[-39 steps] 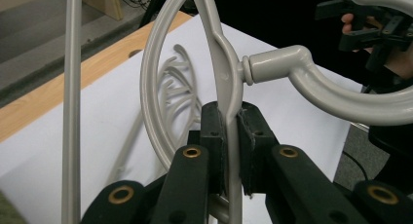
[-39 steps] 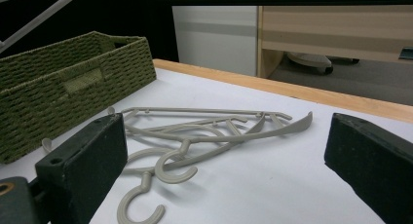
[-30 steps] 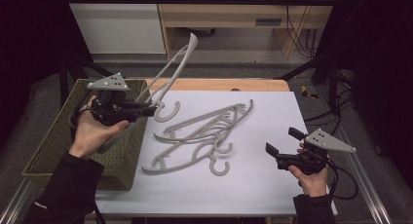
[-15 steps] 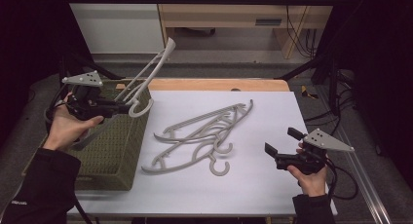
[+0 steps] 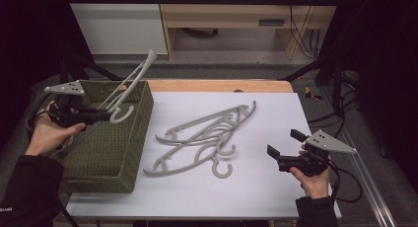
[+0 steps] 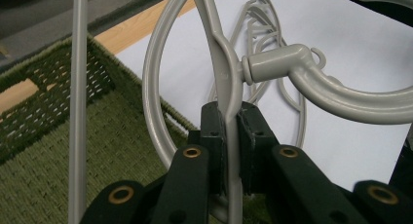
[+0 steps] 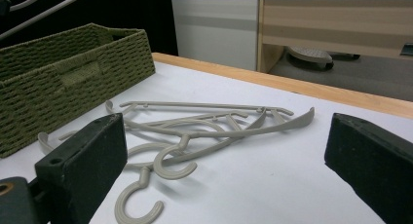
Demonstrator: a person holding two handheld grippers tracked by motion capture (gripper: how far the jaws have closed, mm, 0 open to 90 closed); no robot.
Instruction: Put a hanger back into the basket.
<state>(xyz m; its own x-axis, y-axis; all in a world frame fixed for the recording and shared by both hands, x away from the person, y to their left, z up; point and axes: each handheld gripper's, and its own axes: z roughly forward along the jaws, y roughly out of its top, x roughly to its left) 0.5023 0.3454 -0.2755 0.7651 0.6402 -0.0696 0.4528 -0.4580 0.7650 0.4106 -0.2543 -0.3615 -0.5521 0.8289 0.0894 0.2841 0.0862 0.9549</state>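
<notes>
A grey plastic hanger (image 5: 129, 87) is gripped by the left gripper (image 5: 101, 116), which is held in the person's left hand (image 5: 49, 133) above the green woven basket (image 5: 106, 153). In the left gripper view the two black fingers (image 6: 213, 136) are seen pressed narrowly against the flat grey body of the hanger (image 6: 226, 83), just below the point where its hook (image 6: 341, 95) is joined. In the high view the hanger is shown tilted, its hook at the fingers over the basket's open top and its long arm raised above the basket's far rim, away from the person.

The basket is placed at the left edge of the white worktop (image 5: 256, 187), with one corner overhanging toward the person. A pile of further grey hangers (image 5: 204, 138) is laid flat on the worktop to the right of the basket, apart from it; several of their hooks are turned toward the person's side.

The right gripper (image 5: 280, 144) is held in the right hand (image 5: 313, 180) low over the worktop, well to the right of the basket and beyond the pile. Its fingers (image 7: 85, 158) are spread wide, with nothing between them, and in the right gripper view they are directed toward the pile of hangers (image 7: 204, 129) and the basket's side wall (image 7: 73, 83).
</notes>
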